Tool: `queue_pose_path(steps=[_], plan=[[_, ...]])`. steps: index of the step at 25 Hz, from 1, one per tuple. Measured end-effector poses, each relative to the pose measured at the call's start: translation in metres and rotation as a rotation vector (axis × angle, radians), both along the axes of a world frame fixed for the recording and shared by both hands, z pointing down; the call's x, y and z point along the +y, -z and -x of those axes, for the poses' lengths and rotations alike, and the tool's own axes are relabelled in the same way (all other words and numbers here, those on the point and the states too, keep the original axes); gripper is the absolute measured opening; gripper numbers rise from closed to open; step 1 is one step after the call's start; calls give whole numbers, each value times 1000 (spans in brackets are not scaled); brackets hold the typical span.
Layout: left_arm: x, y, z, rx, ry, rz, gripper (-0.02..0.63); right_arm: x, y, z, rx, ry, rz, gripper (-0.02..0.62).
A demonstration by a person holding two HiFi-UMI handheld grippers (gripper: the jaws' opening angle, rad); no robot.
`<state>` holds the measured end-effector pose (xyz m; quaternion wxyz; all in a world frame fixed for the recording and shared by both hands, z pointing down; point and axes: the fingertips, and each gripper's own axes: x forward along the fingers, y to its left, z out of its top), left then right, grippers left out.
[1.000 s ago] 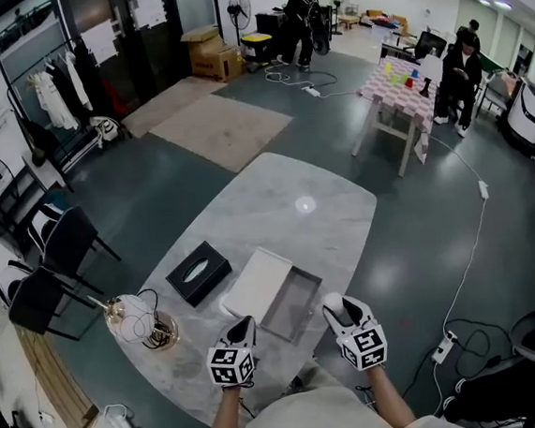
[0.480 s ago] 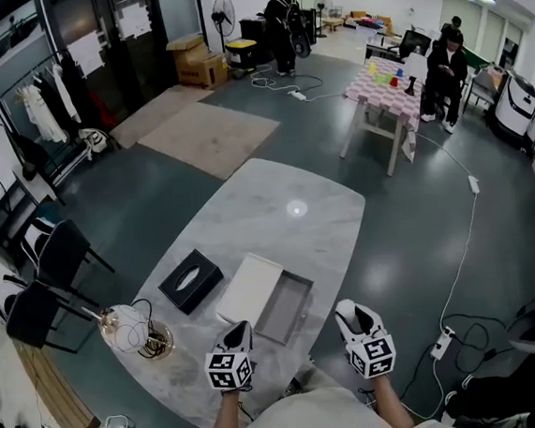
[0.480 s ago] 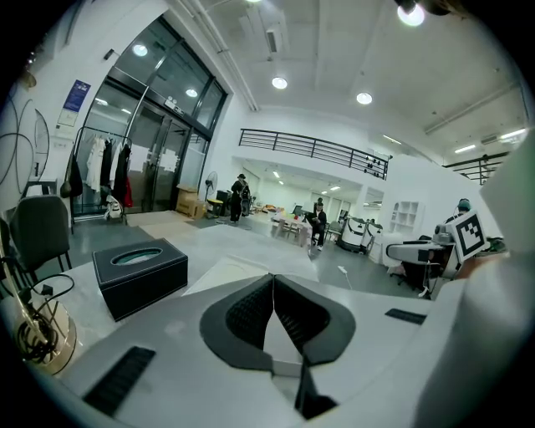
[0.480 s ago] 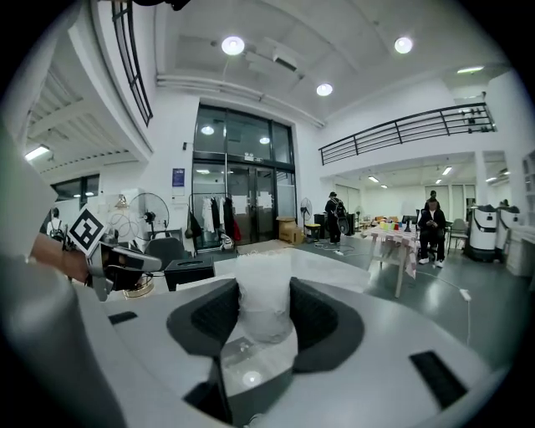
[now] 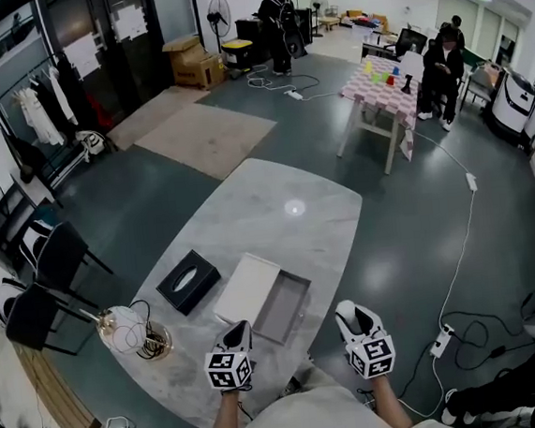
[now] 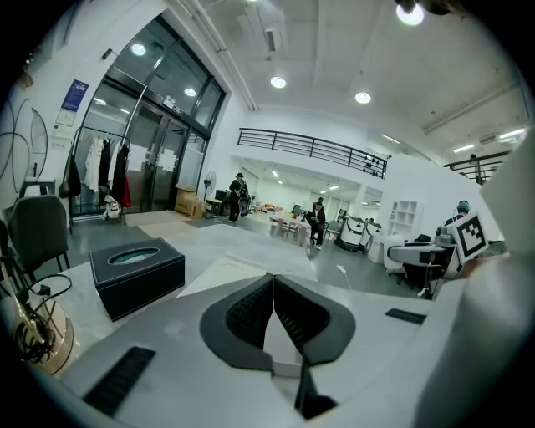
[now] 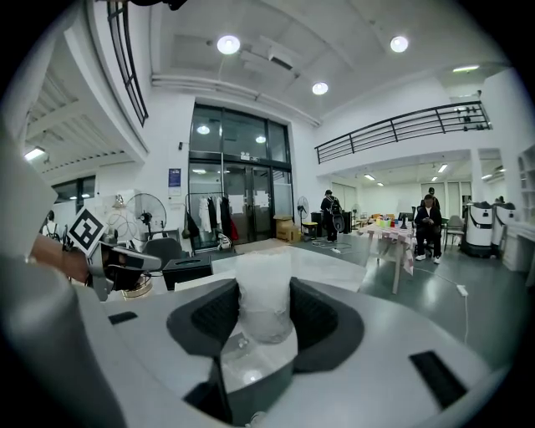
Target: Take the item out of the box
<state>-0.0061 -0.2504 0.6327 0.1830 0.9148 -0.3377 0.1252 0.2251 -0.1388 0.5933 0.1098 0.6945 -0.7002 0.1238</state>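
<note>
**Wrapped item in the right tongs, clear of the open box**

Head view: A pale marble surface (image 5: pixel 276 207) runs away from the person. Near its close end lies a shallow grey box (image 5: pixel 285 308), open, with its white lid (image 5: pixel 246 287) lying flat against its left side. A black tissue box (image 5: pixel 188 282) sits to the left of the lid, and a glass bowl (image 5: pixel 133 329) of tangled cable stands further left, near the edge. The left tongs (image 5: pixel 238 330) hover over the surface just short of the box's near corner. The right tongs (image 5: pixel 347 311) are held to the right of the box, past the surface's edge and above the floor.

Left gripper view: The left tongs (image 6: pixel 272 284) are closed tip to tip, with nothing between them. The black tissue box (image 6: pixel 136 272) stands ahead to the left, and the white lid (image 6: pixel 224 269) lies straight ahead.

Right gripper view: The right tongs (image 7: pixel 264 303) are clamped on the item (image 7: pixel 263 280), a pale bundle in cloudy plastic wrap that rises above the pads. It is out of the box and touches neither box nor surface. The black tissue box (image 7: pixel 187 269) shows beyond, to the left.
</note>
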Motion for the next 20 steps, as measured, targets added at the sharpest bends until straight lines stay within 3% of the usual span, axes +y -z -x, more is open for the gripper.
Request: queue_pose_path(steps=[20], plan=[[4, 0, -3, 6, -2, 7, 17, -3, 4, 2, -10, 9, -7, 178]])
